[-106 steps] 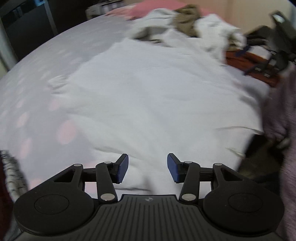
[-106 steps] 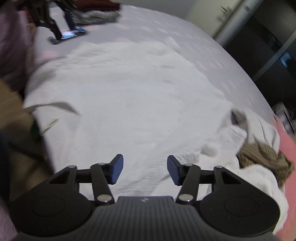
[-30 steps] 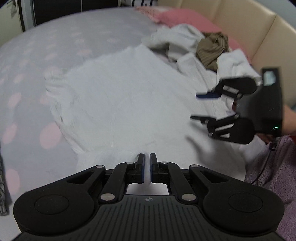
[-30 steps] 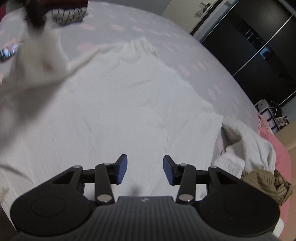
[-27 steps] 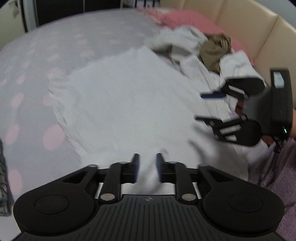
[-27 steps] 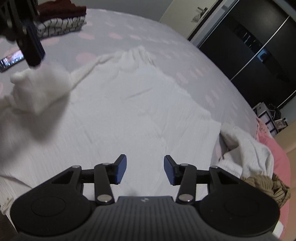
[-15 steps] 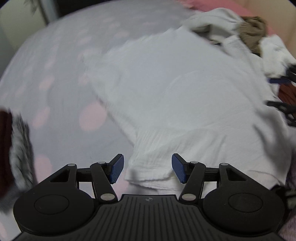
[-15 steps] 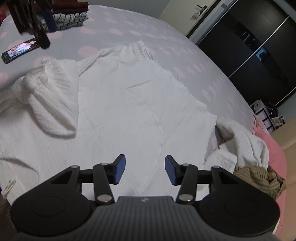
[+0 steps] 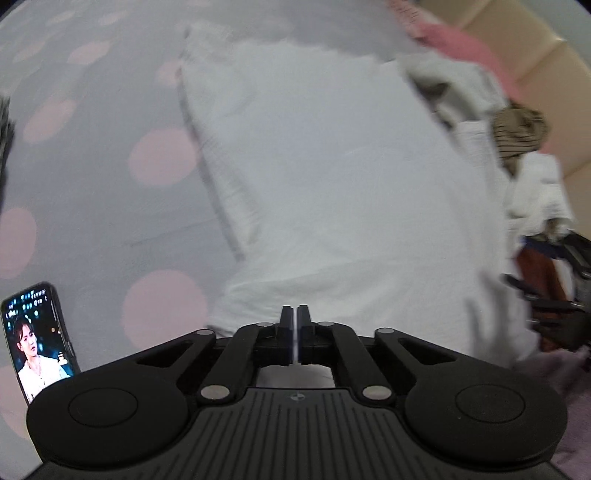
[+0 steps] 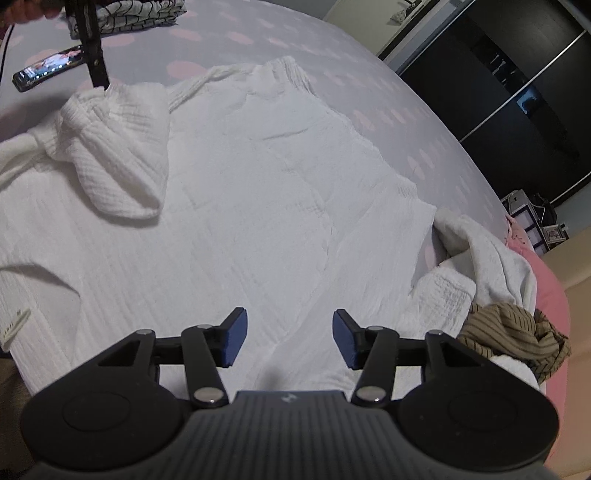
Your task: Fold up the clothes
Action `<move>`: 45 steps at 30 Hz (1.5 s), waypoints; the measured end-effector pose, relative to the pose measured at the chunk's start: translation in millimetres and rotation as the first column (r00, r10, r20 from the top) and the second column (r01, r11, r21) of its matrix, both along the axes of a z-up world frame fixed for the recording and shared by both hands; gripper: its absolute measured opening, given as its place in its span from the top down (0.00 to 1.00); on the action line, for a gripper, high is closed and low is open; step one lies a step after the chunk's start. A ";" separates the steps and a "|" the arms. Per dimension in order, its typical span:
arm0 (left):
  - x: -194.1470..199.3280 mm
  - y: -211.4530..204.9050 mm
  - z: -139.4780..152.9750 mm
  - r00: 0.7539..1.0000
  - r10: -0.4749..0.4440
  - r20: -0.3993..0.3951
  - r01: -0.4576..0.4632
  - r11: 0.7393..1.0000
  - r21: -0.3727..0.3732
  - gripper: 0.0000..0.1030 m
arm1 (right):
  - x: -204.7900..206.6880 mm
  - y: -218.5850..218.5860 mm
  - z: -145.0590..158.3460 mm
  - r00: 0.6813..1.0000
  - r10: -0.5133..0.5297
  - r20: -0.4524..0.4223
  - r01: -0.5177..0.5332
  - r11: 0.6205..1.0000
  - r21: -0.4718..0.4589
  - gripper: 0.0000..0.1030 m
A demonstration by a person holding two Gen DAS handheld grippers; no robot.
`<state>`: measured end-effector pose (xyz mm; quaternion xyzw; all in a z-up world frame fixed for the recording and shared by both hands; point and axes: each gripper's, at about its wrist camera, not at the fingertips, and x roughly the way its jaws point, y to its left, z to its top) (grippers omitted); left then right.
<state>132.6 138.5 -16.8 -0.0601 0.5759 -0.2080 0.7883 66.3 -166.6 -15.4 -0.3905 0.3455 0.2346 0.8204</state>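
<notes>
On the dotted bed (image 10: 295,33), one white garment (image 10: 258,206) is lying spread, one phone (image 10: 48,68) glowing beside it. Left gripper (image 10: 99,83) is pinching the garment's sleeve; right gripper (image 10: 286,338) is hovering with jaws apart.

The white garment (image 10: 258,206) lay spread flat on the bed (image 10: 332,48), filling its middle. At the garment's near left corner a sleeve (image 10: 122,155) was folded back on top of the body, and the left gripper (image 10: 96,79) pinched the sleeve's far tip. A phone (image 10: 46,68) lay on the bed just beyond that gripper, with a folded stack (image 10: 136,14) further behind it. The right gripper (image 10: 286,341) hung over the garment's near edge, apart from the cloth. To the right of the garment sat a pile of clothes (image 10: 491,280), touching its right edge
</notes>
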 end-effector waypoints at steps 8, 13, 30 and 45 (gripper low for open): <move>-32.9 -40.7 27.7 0.963 -0.159 0.216 0.113 0.971 0.211 0.99 | -1.7 25.7 6.4 0.997 0.071 0.014 -0.071 0.997 0.003 0.46; -64.9 -72.1 14.9 0.909 -0.291 0.298 0.181 0.920 0.348 0.53 | -4.9 22.6 1.3 0.998 0.069 -0.001 -0.069 0.998 -0.004 0.46; -96.1 -110.0 -2.5 0.871 -0.356 0.338 0.185 0.875 0.447 0.98 | 3.3 25.8 -23.3 0.995 0.056 -0.083 -0.059 0.997 -0.042 0.46; -105.1 -141.5 19.8 0.867 -0.366 0.338 0.293 0.923 0.248 0.99 | 0.1 25.9 -18.0 0.994 0.078 -0.078 -0.080 0.997 -0.012 0.46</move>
